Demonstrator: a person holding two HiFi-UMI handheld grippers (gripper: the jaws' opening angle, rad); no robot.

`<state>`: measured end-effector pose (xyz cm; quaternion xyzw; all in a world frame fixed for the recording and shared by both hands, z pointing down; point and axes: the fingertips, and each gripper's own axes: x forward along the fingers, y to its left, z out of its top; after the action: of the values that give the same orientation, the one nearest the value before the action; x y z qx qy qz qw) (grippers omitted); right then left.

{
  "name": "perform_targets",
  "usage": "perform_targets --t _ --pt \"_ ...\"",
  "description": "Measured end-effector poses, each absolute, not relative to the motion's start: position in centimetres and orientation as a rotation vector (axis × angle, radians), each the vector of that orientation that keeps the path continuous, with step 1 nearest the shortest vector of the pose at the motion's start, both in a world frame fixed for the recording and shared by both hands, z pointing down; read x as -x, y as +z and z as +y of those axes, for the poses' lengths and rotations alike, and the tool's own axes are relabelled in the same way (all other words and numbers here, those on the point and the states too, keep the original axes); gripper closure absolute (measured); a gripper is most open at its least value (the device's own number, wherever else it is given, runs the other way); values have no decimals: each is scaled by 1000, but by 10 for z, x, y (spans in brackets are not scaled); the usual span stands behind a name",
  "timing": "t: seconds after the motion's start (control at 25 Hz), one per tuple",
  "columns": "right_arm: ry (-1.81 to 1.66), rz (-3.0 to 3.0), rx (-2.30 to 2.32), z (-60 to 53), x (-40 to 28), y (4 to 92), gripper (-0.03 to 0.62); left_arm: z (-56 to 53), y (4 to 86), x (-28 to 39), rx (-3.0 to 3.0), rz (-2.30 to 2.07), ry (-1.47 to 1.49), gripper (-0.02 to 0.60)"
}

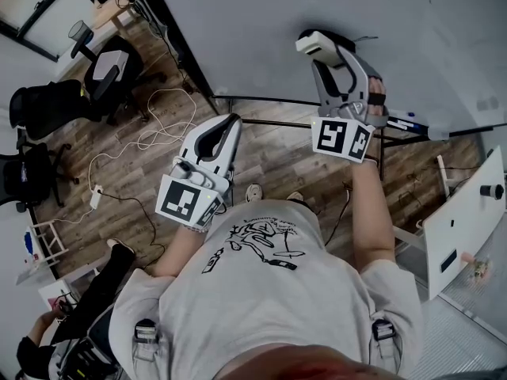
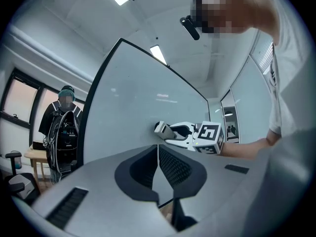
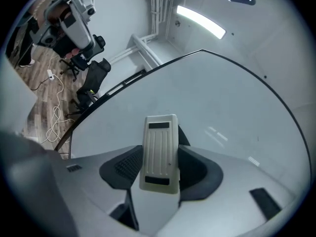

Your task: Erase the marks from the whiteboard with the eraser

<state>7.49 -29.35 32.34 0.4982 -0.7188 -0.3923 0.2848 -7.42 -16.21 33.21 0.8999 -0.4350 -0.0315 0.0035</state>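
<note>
Overhead, the head view shows the right gripper [image 1: 317, 46] raised to the whiteboard [image 1: 261, 22], while the left gripper [image 1: 228, 125] hangs lower, off the board. In the left gripper view, that claw's jaws are pressed together with nothing between them. In the right gripper view, the jaws pinch the pale ribbed eraser [image 3: 159, 152], which stands upright with its far end at the board's surface.

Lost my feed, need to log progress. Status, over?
Left gripper shut, empty. Right gripper shut on eraser, up at whiteboard. No marks visible on the board shown. Nothing in the way.
</note>
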Motion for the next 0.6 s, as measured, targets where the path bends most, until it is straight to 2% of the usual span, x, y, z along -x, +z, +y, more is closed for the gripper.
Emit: perform_targets --t 0.36,0.6 --pt "-1032 -1874 -1573 -299 -161 264 359 -170 332 54 -2845 -1318 -104 552" --pt "-1029 -1887 -1626 -310 -183 256 360 -179 330 46 -2851 -1311 -96 552"
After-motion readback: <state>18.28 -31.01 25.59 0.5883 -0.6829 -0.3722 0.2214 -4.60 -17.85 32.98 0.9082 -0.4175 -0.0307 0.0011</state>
